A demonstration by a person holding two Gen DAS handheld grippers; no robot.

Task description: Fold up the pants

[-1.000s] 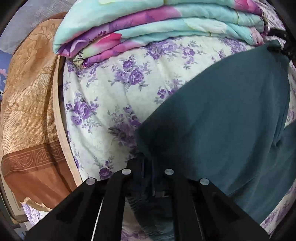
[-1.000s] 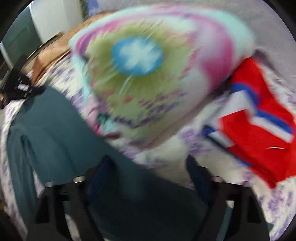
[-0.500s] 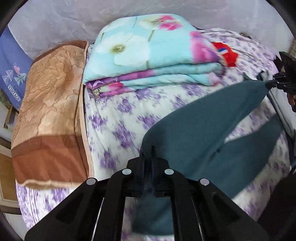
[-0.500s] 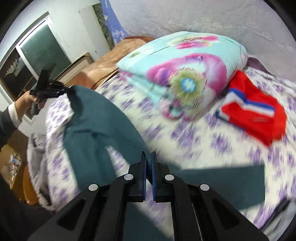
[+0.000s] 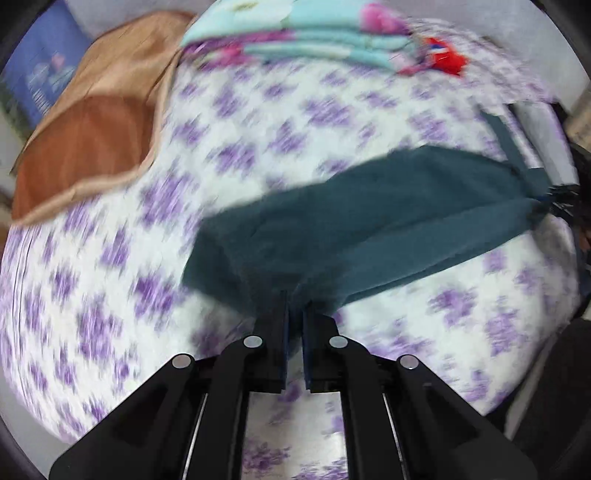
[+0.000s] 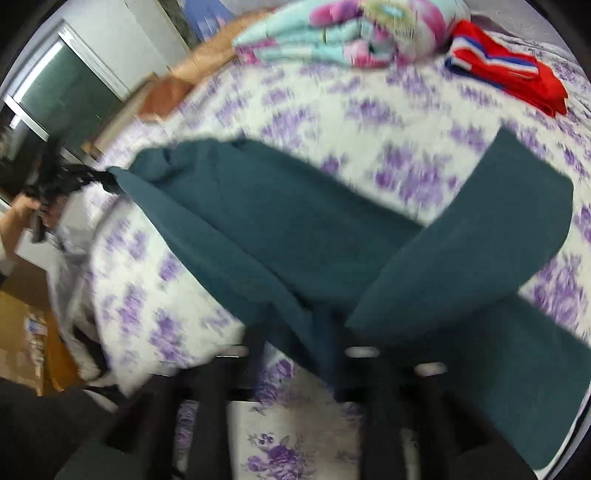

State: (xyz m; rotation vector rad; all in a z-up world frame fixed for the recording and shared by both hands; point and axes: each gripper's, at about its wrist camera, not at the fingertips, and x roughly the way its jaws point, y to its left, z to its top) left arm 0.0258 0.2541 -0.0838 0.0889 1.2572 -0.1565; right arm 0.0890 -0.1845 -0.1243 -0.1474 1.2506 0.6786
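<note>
The teal pants [image 5: 388, 221] lie stretched across the flowered bedsheet [image 5: 258, 122]. My left gripper [image 5: 294, 317] is shut on their near edge. In the right wrist view it appears far left [image 6: 74, 177], still pinching one end of the pants [image 6: 277, 229], with a hand [image 6: 14, 218] behind it. My right gripper [image 6: 299, 339] is blurred. Its jaws are opening, and a strip of teal cloth runs between the parted fingers. One pant leg is doubled over at the right. In the left wrist view the right gripper [image 5: 557, 199] shows at the pants' far end.
A folded turquoise and pink quilt [image 6: 351, 33] sits at the head of the bed. A red garment [image 6: 517, 81] lies beside it. A brown blanket [image 5: 92, 122] covers the left side. A window [image 6: 55, 96] and furniture stand past the bed's edge.
Both grippers have swept back from the quilt toward the near side of the bed, dragging the pants flatter. The right jaws, shut half a second ago, now stand apart.
</note>
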